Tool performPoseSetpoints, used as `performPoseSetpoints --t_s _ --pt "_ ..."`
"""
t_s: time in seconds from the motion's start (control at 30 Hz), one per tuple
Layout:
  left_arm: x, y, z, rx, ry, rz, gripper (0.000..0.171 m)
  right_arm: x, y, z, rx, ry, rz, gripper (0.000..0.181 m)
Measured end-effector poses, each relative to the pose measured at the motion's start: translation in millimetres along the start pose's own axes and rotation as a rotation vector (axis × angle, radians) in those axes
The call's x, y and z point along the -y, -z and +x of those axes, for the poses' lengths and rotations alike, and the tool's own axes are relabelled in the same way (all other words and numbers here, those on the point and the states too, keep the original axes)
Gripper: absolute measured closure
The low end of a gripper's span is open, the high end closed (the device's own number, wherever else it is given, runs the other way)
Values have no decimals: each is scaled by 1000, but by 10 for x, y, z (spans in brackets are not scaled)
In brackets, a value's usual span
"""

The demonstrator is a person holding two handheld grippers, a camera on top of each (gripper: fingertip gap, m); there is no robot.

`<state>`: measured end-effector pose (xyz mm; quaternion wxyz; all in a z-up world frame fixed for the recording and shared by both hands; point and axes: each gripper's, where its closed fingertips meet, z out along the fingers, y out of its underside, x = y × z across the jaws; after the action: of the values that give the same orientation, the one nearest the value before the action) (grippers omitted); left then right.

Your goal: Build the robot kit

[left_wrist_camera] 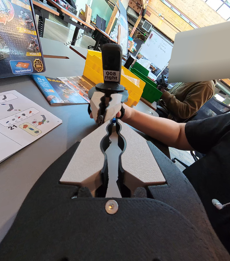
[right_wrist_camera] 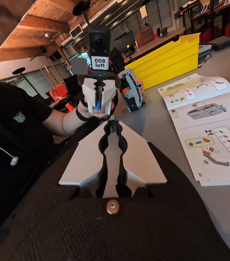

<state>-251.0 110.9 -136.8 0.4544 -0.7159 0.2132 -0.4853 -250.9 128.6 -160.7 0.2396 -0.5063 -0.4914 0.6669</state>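
Note:
My left gripper [left_wrist_camera: 113, 123] is shut on a small blue pin [left_wrist_camera: 113, 120] that sticks out past its fingertips. My right gripper [right_wrist_camera: 113, 124] is shut on a small dark grey beam piece with holes [right_wrist_camera: 113, 126]. The two grippers face each other tip to tip above the grey table [left_wrist_camera: 19, 190], with the pin and the beam a short way apart. In the left wrist view the right gripper [left_wrist_camera: 101, 120] holds the grey beam [left_wrist_camera: 100, 118] just left of the pin. In the right wrist view the left gripper [right_wrist_camera: 98, 109] holds the blue pin [right_wrist_camera: 98, 105].
An open instruction booklet [right_wrist_camera: 210, 127] lies on the table; it also shows in the left wrist view [left_wrist_camera: 12, 124]. A part-built grey, black and orange model [right_wrist_camera: 132, 93] stands by a yellow bin [right_wrist_camera: 168, 63]. A kit box [left_wrist_camera: 11, 38], leaflets [left_wrist_camera: 60, 90], green bins [left_wrist_camera: 146, 83] and a seated person [left_wrist_camera: 189, 98] are beyond. The grippers are tip to tip, or close to it.

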Motion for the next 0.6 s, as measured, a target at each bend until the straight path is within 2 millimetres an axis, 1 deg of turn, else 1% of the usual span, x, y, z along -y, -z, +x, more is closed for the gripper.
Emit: performPoseSetpoints --t_s 0.17,0.6 --pt "-13 -22 -18 4 18 -1 170 -44 -90 -105 -10 93 -57 175" --pt "-26 -18 -51 9 22 -9 170 43 -85 -169 8 89 -19 174"
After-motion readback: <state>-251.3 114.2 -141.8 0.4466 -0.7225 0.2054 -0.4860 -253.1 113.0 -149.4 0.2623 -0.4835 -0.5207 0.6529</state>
